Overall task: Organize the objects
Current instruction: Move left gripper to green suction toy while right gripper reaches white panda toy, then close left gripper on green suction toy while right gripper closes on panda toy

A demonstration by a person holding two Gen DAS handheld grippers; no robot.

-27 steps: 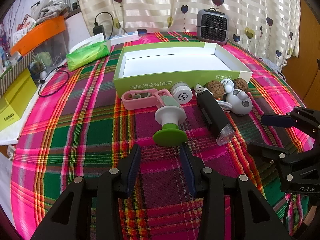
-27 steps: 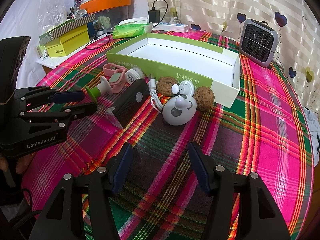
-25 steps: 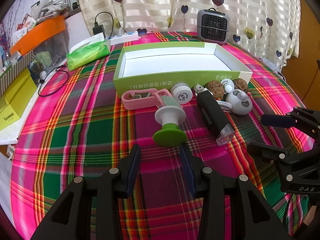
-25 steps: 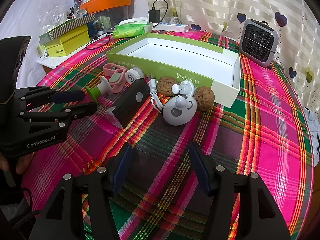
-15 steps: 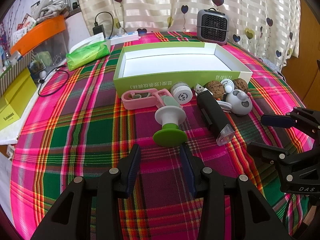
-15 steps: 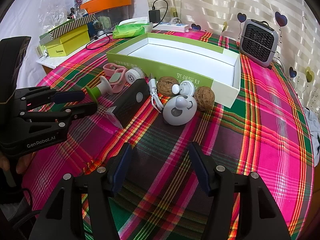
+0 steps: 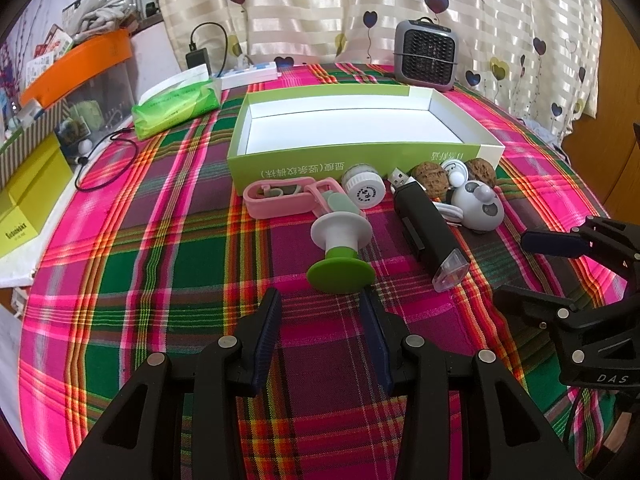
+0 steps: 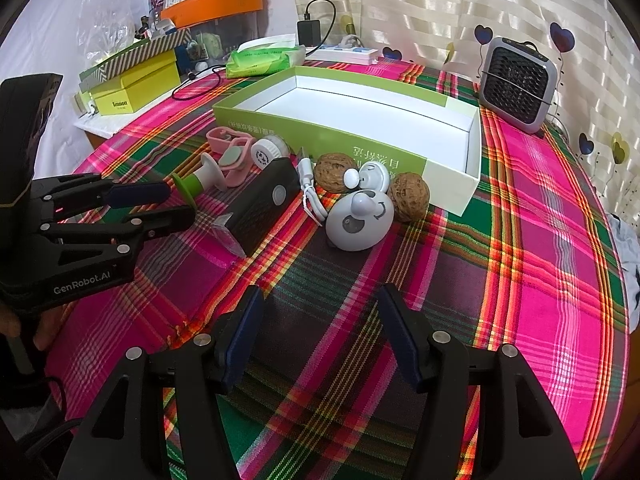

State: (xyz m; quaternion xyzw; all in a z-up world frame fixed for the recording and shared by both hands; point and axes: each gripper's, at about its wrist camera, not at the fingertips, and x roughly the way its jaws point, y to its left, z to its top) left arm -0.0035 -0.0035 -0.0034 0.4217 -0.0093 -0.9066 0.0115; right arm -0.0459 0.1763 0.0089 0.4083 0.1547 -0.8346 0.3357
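An empty green box with a white inside stands on the plaid table. Along its near side lie a pink case, a white round jar, a green-and-white stopper, a black device, two walnuts, and a white mouse-shaped gadget. My left gripper is open, just short of the stopper. My right gripper is open, short of the white gadget.
A grey mini heater stands behind the box. A green tissue pack, a power strip, yellow boxes and an orange-lidded bin crowd the far left edge.
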